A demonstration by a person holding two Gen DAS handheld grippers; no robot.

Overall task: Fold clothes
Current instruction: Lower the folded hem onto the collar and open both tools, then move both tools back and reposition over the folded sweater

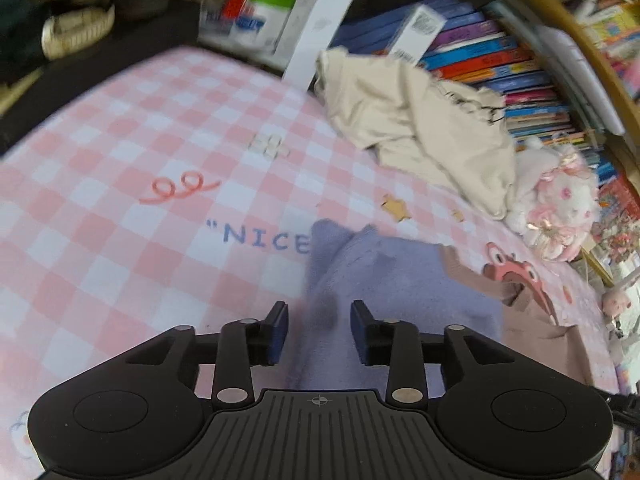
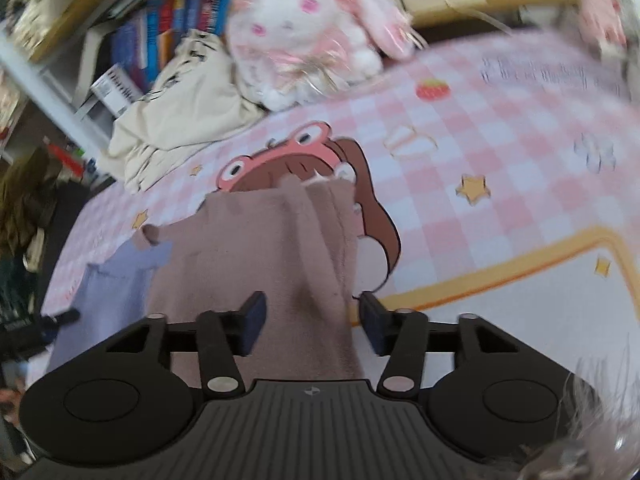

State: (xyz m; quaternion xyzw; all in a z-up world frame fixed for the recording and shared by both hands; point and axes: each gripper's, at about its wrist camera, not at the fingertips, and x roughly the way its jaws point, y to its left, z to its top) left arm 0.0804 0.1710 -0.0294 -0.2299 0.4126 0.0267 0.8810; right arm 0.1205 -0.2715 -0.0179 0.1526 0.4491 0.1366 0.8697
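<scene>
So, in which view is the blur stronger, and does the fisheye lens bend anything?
Left wrist view: motion blur softens the books and the cream garment; the shelf edge curves strongly. Right wrist view: heavier smear on the plush rabbit and the far checked sheet; both grippers' bodies stay sharp.

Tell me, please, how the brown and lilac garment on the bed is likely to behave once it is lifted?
The garment looks soft and fleecy, so it will probably sag and drape. Its creases suggest it won't hold a fold stiffly. It likely grips rather than slips.

The checked bedsheet (image 1: 120, 128) reads "NICE" in blue letters.
</scene>
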